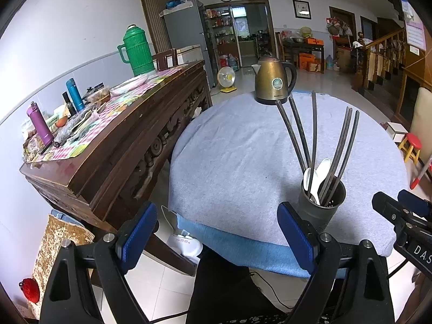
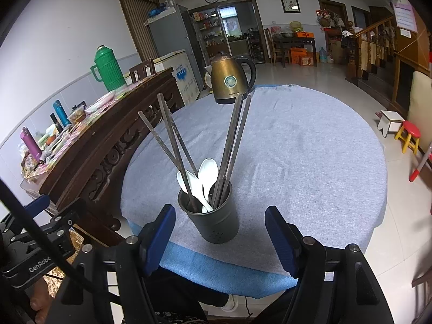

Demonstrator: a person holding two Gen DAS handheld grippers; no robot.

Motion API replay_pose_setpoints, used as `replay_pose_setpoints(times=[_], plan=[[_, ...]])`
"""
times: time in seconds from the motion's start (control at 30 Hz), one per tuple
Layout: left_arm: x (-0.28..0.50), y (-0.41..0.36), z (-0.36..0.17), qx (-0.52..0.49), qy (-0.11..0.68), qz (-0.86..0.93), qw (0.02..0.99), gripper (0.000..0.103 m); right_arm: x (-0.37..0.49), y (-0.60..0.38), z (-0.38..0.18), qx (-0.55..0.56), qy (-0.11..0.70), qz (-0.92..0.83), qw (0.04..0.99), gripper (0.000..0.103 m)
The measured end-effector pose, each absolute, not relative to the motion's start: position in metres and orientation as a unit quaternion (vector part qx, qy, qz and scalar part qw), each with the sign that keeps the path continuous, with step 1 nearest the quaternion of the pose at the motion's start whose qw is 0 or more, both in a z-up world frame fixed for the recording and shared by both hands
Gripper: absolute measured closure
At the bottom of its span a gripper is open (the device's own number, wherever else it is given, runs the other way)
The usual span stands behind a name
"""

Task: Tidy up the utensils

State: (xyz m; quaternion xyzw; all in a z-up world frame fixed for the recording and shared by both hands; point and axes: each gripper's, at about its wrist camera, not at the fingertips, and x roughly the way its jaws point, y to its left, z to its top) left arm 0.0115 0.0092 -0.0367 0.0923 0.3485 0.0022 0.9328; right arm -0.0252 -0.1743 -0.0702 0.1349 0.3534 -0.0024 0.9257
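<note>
Looking from the left wrist camera, the left gripper (image 1: 217,232) hangs over the near edge of the round table (image 1: 237,145), which carries a light grey-blue cloth, and its two blue-padded jaws stand wide apart with nothing between them. The dark utensil holder (image 1: 321,202) stands on the cloth near this edge, outside the jaws, just beyond and to the right of the right jaw. It holds several long dark chopsticks (image 1: 313,135) that lean outwards in two groups, and white spoons (image 1: 317,175) with their bowls up. A brass-coloured kettle (image 1: 272,83) stands at the far side of the table, well apart from the holder. At the right edge of this view a part of the right gripper (image 1: 402,210) shows. From the right wrist camera, the right gripper (image 2: 220,233) also has its jaws released, and they press on nothing. Here the utensil holder (image 2: 210,216) stands upright almost on the middle line between the two blue pads, just ahead of their tips, without touching either one. The chopsticks (image 2: 232,140) and spoons (image 2: 206,172) rise from it towards the kettle (image 2: 230,78). To the left stands a carved wooden sideboard (image 2: 108,140) with a green thermos (image 2: 106,67) on it.
</note>
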Motion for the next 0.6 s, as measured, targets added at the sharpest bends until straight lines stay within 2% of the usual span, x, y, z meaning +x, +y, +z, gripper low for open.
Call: replay_pose_setpoints(times=[0.6], plan=[[0.014,0.014,-0.048,0.087,0.366,-0.008,0.926,0.012,-0.024,-0.166,-0.080,0.125,0.366,-0.002,0.922,0.031]])
